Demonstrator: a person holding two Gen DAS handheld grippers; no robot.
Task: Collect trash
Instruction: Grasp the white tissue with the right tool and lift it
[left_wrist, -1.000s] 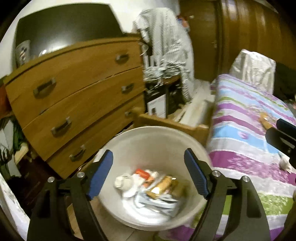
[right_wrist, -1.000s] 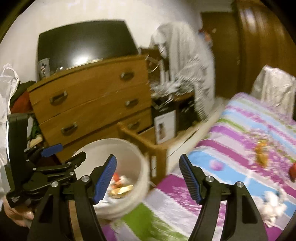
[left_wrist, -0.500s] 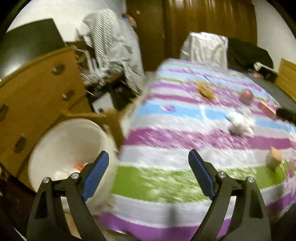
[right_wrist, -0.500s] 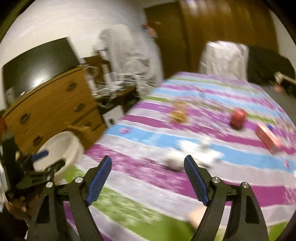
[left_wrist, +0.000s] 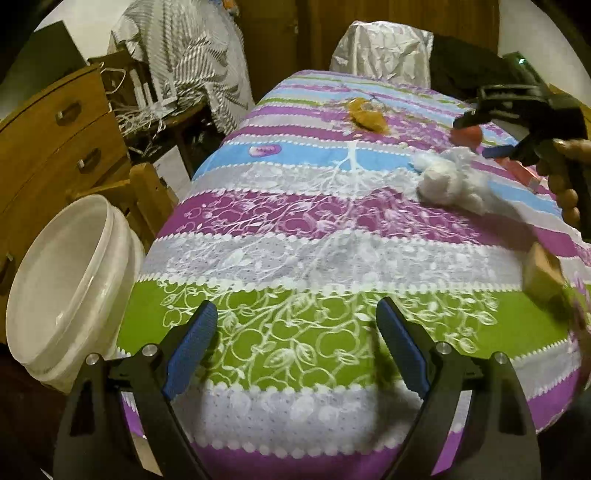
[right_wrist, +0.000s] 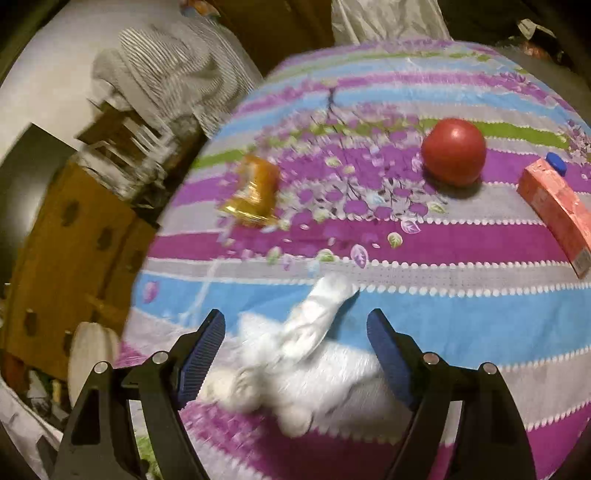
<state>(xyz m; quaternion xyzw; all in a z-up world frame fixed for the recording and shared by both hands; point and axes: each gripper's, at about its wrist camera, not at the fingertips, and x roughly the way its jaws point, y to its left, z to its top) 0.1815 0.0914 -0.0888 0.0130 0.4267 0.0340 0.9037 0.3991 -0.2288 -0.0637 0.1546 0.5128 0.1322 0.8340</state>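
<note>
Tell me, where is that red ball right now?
The red ball lies on the striped bedspread, upper right in the right wrist view, between the orange wrapper and the pink carton, beyond the white crumpled tissue.

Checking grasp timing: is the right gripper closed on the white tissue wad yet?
Not yet. The right gripper is open; its blue pads flank the white tissue wad without pressing on it.
</note>
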